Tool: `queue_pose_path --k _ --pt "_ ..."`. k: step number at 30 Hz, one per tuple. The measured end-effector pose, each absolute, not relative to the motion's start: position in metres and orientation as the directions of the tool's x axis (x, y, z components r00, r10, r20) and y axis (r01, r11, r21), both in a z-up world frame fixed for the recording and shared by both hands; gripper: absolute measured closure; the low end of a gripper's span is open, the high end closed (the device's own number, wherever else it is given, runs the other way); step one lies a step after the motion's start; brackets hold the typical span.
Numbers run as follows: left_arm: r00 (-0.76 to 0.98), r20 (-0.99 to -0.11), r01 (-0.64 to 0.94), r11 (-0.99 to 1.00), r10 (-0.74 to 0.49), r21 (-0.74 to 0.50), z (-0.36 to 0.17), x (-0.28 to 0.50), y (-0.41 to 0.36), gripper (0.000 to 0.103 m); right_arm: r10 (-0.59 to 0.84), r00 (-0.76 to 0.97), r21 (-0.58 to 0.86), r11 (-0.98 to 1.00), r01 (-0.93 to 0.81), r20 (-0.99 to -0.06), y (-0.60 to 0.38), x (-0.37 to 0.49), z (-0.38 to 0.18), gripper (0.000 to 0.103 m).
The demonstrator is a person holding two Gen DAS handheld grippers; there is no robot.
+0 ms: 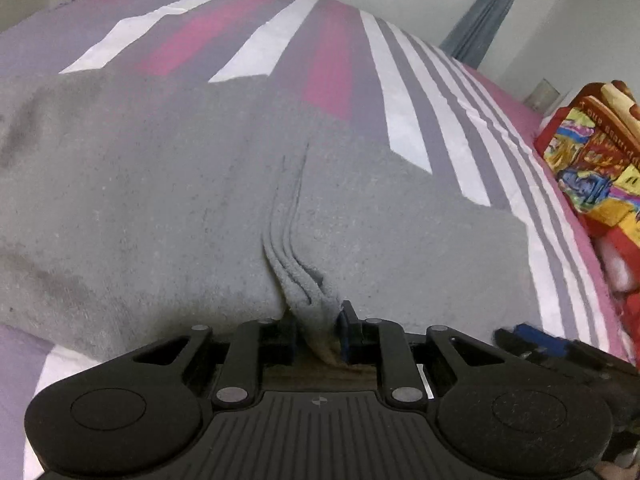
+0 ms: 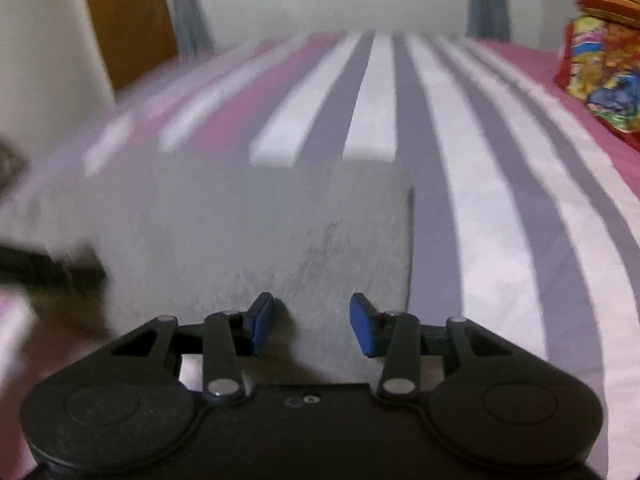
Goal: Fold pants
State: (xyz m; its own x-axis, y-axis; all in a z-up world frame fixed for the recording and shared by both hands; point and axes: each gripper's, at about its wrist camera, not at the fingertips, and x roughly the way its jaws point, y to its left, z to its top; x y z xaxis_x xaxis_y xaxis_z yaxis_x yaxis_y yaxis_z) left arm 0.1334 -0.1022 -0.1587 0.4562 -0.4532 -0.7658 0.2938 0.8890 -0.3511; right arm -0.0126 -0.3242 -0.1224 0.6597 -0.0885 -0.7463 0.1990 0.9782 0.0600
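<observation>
Grey pants lie folded on a striped bed sheet. My left gripper is shut on a bunched fold of several layers at the pants' near edge. In the right wrist view the pants lie flat, with their right edge just right of my right gripper. That gripper is open and empty, its blue pads just above the cloth's near edge. The right gripper also shows at the lower right of the left wrist view. The right view is blurred by motion.
A colourful red printed bag lies on the bed at the right, also in the right wrist view. A grey curtain and a white wall are behind the bed. A wooden door is at the back left.
</observation>
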Motion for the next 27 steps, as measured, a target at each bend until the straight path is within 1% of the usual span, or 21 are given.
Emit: queue_pose_path --k 1,2,3,5,6,8,12,17,20,21,23,27 --pt "0.459 -0.767 0.293 0.891 -0.449 -0.346 -0.157 0.133 -0.104 0.083 -0.094 0.662 0.045 0.981 0.191 -0.744 -0.323 -0.013 -0.124 0.06" --pt "0.461 -0.767 0.284 0.894 -0.445 -0.348 -0.153 0.135 -0.103 0.079 -0.089 0.656 0.051 0.98 0.192 -0.749 -0.325 -0.012 -0.122 0.061" --pt "0.474 -0.759 0.272 0.894 -0.447 -0.357 -0.146 0.135 -0.101 0.077 -0.081 0.653 0.061 0.979 0.192 -0.753 -0.327 -0.011 -0.119 0.061" --pt "0.518 -0.728 0.267 0.894 -0.449 -0.361 -0.133 0.133 -0.097 0.071 -0.073 0.678 0.084 0.977 0.197 -0.732 -0.331 -0.012 -0.109 0.06" --pt "0.539 -0.714 0.271 0.895 -0.446 -0.355 -0.127 0.132 -0.095 0.07 -0.079 0.689 0.086 0.976 0.202 -0.72 -0.332 -0.014 -0.105 0.059" --pt "0.569 -0.691 0.277 0.895 -0.446 -0.35 -0.116 0.134 -0.095 0.07 -0.085 0.704 0.086 0.975 0.204 -0.705 -0.332 -0.009 -0.098 0.059" --pt "0.572 -0.678 0.293 0.887 -0.461 -0.356 -0.108 0.145 -0.111 0.07 -0.093 0.702 0.062 0.979 0.192 -0.706 -0.33 0.013 -0.097 0.059" --pt "0.485 -0.732 0.351 0.873 -0.479 -0.339 -0.126 0.162 -0.155 0.07 -0.133 0.691 0.052 0.969 0.24 -0.71 -0.336 0.04 -0.102 0.059" --pt "0.462 -0.77 0.367 0.885 -0.44 -0.285 -0.15 0.168 -0.173 0.07 -0.128 0.651 0.018 0.977 0.212 -0.748 -0.331 0.052 -0.12 0.055" --pt "0.457 -0.772 0.36 0.886 -0.442 -0.293 -0.157 0.17 -0.173 0.07 -0.14 0.654 -0.014 0.981 0.195 -0.744 -0.327 0.051 -0.127 0.055" --pt "0.457 -0.768 0.349 0.885 -0.449 -0.309 -0.165 0.172 -0.17 0.07 -0.149 0.659 -0.031 0.982 0.188 -0.737 -0.325 0.05 -0.132 0.054" --pt "0.46 -0.774 0.379 0.884 -0.436 -0.273 -0.165 0.17 -0.176 0.07 -0.15 0.658 -0.037 0.982 0.183 -0.738 -0.324 0.05 -0.133 0.054"
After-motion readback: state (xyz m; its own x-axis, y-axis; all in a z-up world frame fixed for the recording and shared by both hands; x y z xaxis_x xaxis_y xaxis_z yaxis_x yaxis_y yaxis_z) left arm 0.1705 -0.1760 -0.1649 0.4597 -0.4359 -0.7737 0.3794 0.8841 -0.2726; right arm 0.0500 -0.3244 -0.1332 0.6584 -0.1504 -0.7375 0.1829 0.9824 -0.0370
